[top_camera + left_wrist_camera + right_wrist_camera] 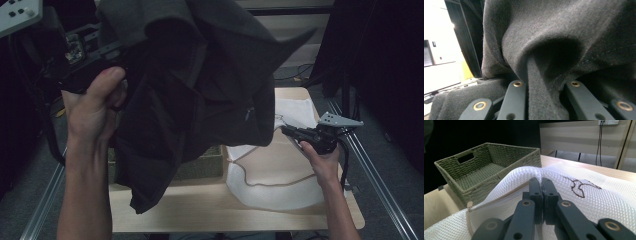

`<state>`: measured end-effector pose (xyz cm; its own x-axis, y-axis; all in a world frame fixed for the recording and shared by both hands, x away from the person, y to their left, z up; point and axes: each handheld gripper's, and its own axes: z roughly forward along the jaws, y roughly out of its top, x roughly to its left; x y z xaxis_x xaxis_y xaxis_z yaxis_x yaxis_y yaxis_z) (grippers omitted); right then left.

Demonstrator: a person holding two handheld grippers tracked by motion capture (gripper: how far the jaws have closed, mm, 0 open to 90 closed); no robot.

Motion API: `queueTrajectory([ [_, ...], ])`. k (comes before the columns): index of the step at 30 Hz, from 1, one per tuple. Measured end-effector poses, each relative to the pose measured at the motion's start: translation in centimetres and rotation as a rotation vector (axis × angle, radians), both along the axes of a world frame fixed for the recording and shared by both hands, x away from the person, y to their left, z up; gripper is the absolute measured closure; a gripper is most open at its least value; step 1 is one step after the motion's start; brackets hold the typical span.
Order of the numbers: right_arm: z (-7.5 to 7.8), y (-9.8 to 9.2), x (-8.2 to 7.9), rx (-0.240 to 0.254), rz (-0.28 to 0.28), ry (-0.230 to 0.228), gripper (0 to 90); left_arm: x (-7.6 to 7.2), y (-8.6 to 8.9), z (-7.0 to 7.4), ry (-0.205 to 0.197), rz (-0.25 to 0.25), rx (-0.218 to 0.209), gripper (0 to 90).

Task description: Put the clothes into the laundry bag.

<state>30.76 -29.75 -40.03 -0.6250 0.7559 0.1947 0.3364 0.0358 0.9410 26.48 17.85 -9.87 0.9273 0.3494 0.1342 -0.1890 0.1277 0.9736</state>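
Observation:
A dark grey garment hangs high over the left half of the table, lifted by my left gripper. In the left gripper view a fold of the garment runs between the jaws of that gripper, which is shut on it. A white mesh bag with a brown drawstring lies on the table's right side. My right gripper is shut on the bag's raised zip edge. In the right gripper view the jaws of this gripper pinch the mesh bag and hold its rim up.
A green woven basket stands to the left of the bag, partly hidden under the garment in the high view. The light wooden table has metal rails along both sides. Dark curtains and cables surround it.

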Motion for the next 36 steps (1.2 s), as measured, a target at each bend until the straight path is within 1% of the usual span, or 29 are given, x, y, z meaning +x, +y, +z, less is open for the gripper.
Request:
queueTrajectory([
  [2, 0.1, 0.0, 0.0, 0.003, 0.001, -0.001, 88.5, 0.0, -0.6, 0.0, 0.003, -0.025, -0.005, 78.4],
  [3, 0.1, 0.0, 0.0, 0.003, 0.001, -0.001, 88.5, 0.0, -0.9, 0.0, 0.005, -0.027, -0.007, 78.4],
  [4, 0.1, -0.1, 0.0, 0.0, 0.004, -0.003, 88.5, 0.0, -1.4, -0.1, 0.013, -0.041, -0.004, 78.4],
  [5, 0.1, -0.1, -0.1, 0.0, 0.002, -0.002, 88.5, 0.0, -1.7, -0.2, 0.018, -0.044, -0.006, 78.4],
  [7, 0.1, -0.1, -0.1, 0.004, 0.0, -0.001, 88.5, -0.2, -2.8, -0.3, 0.015, -0.073, 0.001, 78.4],
  [10, 0.1, -0.1, -0.1, 0.004, -0.002, -0.003, 88.6, -0.8, -4.3, -0.4, 0.005, -0.094, 0.01, 78.4],
  [11, 0.2, -0.2, -0.1, 0.004, -0.003, -0.002, 88.6, -1.1, -4.7, -0.4, 0.012, -0.098, 0.001, 78.4],
  [12, 0.2, -0.2, -0.2, 0.002, -0.002, -0.004, 88.6, -1.2, -5.1, -0.5, 0.005, -0.107, 0.003, 78.3],
  [13, 0.3, -0.3, -0.2, 0.008, -0.002, -0.003, 88.6, -1.4, -5.3, -0.5, 0.0, -0.101, 0.006, 78.4],
  [16, 0.4, -0.5, -0.3, 0.007, -0.002, -0.01, 88.6, -1.9, -5.9, -1.0, 0.012, -0.12, 0.012, 78.4],
  [18, 0.4, -0.6, -0.4, 0.009, -0.002, -0.011, 88.6, -2.3, -6.0, -1.4, 0.008, -0.121, 0.017, 78.4],
  [19, 0.4, -0.6, -0.4, 0.008, -0.002, -0.007, 88.6, -2.4, -6.0, -1.7, 0.019, -0.125, 0.014, 78.4],
  [20, 0.4, -0.5, -0.4, 0.008, -0.002, -0.007, 88.6, -2.3, -6.1, -2.1, 0.031, -0.135, 0.001, 78.4],
  [21, 0.4, -0.5, -0.4, 0.01, -0.002, -0.005, 88.6, -2.3, -6.1, -2.5, 0.036, -0.143, 0.0, 78.4],
  [23, 0.4, -0.4, -0.4, 0.006, 0.003, -0.005, 88.6, -2.4, -6.2, -3.4, 0.059, -0.152, -0.006, 78.4],
  [24, 0.4, -0.3, -0.4, 0.004, 0.003, -0.005, 88.6, -2.4, -6.3, -4.0, 0.061, -0.165, 0.003, 78.4],
  [25, 0.3, -0.3, -0.3, 0.004, 0.003, -0.003, 88.6, -2.4, -6.4, -4.7, 0.078, -0.172, -0.007, 78.4],
  [26, 0.3, -0.2, -0.3, 0.004, 0.006, -0.002, 88.6, -2.4, -6.6, -5.1, 0.084, -0.177, -0.007, 78.4],
  [29, 0.2, -0.2, -0.2, 0.004, 0.007, 0.002, 88.6, -2.3, -7.1, -6.7, 0.099, -0.182, 0.014, 78.3],
  [30, 0.2, -0.2, -0.2, 0.002, 0.007, -0.001, 88.6, -2.3, -7.4, -7.6, 0.107, -0.173, 0.021, 78.3],
  [31, 0.2, -0.2, -0.3, 0.001, 0.006, -0.001, 88.6, -2.2, -7.6, -8.4, 0.105, -0.16, 0.029, 78.3],
  [32, 0.2, -0.2, -0.3, 0.004, 0.006, 0.004, 88.6, -2.0, -8.0, -9.6, 0.124, -0.162, 0.036, 78.3],
  [33, 0.2, -0.3, -0.3, 0.005, 0.006, 0.005, 88.7, -1.9, -8.2, -10.3, 0.126, -0.161, 0.045, 78.3],
  [34, 0.2, -0.3, -0.3, 0.006, 0.006, 0.007, 88.6, -1.6, -8.5, -11.3, 0.131, -0.151, 0.059, 78.3],
  [36, 0.2, -0.3, -0.3, 0.004, 0.007, 0.005, 88.7, -1.2, -8.9, -12.7, 0.154, -0.147, 0.065, 78.3],
])
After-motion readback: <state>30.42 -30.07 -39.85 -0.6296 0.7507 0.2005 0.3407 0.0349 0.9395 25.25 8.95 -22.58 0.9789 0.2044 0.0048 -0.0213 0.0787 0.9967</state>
